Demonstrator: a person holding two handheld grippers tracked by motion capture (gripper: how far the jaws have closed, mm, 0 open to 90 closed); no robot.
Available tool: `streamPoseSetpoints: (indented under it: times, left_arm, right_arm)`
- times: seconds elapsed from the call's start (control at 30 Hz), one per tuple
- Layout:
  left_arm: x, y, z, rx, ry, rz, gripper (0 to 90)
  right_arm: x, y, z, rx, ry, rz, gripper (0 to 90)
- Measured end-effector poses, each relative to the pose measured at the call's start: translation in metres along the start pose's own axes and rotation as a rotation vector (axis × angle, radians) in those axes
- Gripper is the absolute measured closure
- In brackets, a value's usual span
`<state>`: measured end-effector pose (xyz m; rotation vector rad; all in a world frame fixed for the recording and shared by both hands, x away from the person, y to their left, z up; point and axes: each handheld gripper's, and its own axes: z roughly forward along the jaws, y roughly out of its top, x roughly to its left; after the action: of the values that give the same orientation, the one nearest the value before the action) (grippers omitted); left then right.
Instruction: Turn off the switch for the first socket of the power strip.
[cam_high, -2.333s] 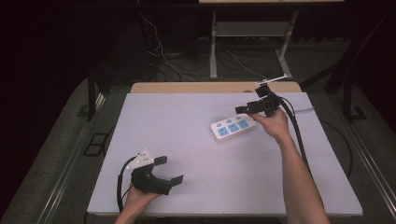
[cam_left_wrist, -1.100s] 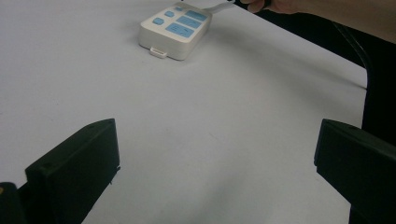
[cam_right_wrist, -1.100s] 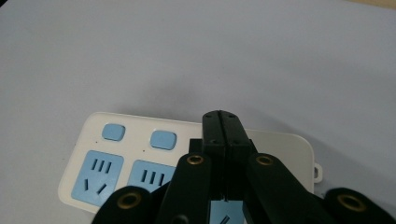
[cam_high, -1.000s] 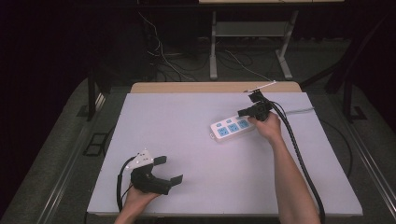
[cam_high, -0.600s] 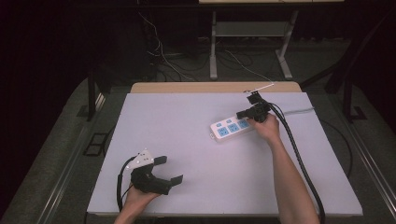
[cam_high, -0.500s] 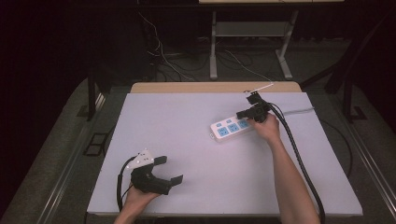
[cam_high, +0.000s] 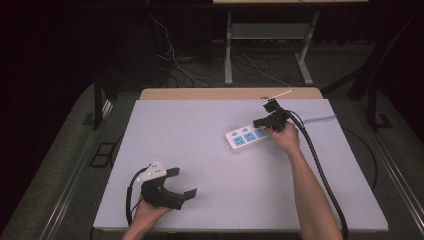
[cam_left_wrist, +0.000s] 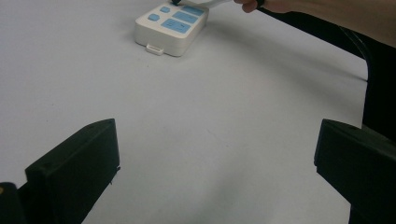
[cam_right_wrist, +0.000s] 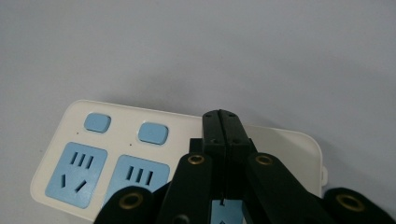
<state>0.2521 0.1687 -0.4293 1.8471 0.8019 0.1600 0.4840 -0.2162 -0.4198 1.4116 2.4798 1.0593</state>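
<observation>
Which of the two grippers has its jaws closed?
The right gripper, held over the white power strip at the far side of the table: its jaws are pressed together. The left gripper, near the front edge, has its jaws wide apart.

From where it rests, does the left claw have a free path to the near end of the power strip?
Probably yes. The left claw is open, holds nothing, and bare table lies between it and the power strip. The right claw, jaws shut, sits over the strip's far part, so the near end looks free.

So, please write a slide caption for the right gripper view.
Right gripper, jaws closed, poised over a white power strip with blue sockets.
</observation>
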Motion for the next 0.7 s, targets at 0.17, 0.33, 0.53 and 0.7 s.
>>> streamPoseSetpoints:
  times: [0.17, 0.33, 0.53, 0.7]
  left_arm:
    - [-0.0001, -0.0007, 0.0026, 0.017, -0.001, 0.01, 0.0]
    - [0.0009, -0.0006, 0.0019, 0.013, 0.001, 0.004, 0.0]
    - [0.0009, -0.0007, 0.0022, 0.014, 0.001, 0.005, 0.0]
    - [0.0018, -0.0007, 0.0017, 0.012, 0.002, 0.002, 0.0]
  right_arm:
    - [0.0004, -0.0003, 0.0002, -0.003, -0.003, -0.006, 90.0]
    - [0.0017, -0.0014, 0.0003, -0.008, -0.012, -0.003, 90.0]
    - [0.0036, -0.0019, 0.0009, -0.008, -0.027, -0.014, 90.0]
    - [0.0009, -0.0012, 0.0005, -0.006, -0.009, -0.004, 90.0]
